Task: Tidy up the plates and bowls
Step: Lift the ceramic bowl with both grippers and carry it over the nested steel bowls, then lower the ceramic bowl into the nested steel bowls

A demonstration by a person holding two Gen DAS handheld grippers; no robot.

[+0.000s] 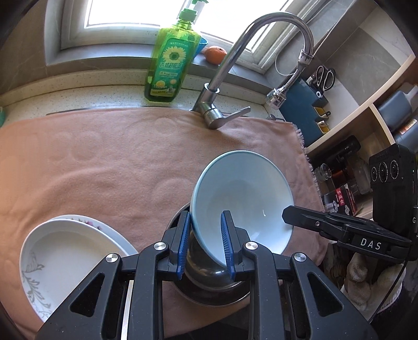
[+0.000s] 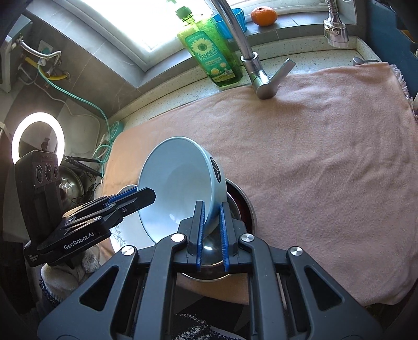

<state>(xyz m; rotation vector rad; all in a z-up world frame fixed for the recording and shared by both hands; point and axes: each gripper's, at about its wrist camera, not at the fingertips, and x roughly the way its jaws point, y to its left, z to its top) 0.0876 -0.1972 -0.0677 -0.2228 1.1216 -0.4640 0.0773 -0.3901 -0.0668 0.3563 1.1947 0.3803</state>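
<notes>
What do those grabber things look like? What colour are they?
Each hand-held gripper is black plastic with silver round bolts and triangle-shaped holes. The left hand-held gripper and right hand-held gripper have ridged blue pads on their fingers. One says "DAS", the other "GenRobot.AI". Each carries a black box with three round lenses.

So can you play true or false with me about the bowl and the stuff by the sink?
1. Both grippers, left and right, pinch the blue bowl by its rim. True.
2. The bowl sits flat on the towel. False: it is tilted on edge over a metal bowl.
3. The soap bottle is red. False: it is green, with a sunflower label.
4. An orange sits on the windowsill. True.
5. The white plates are stacked inside the blue bowl. False: they lie on the towel, beside it.
</notes>
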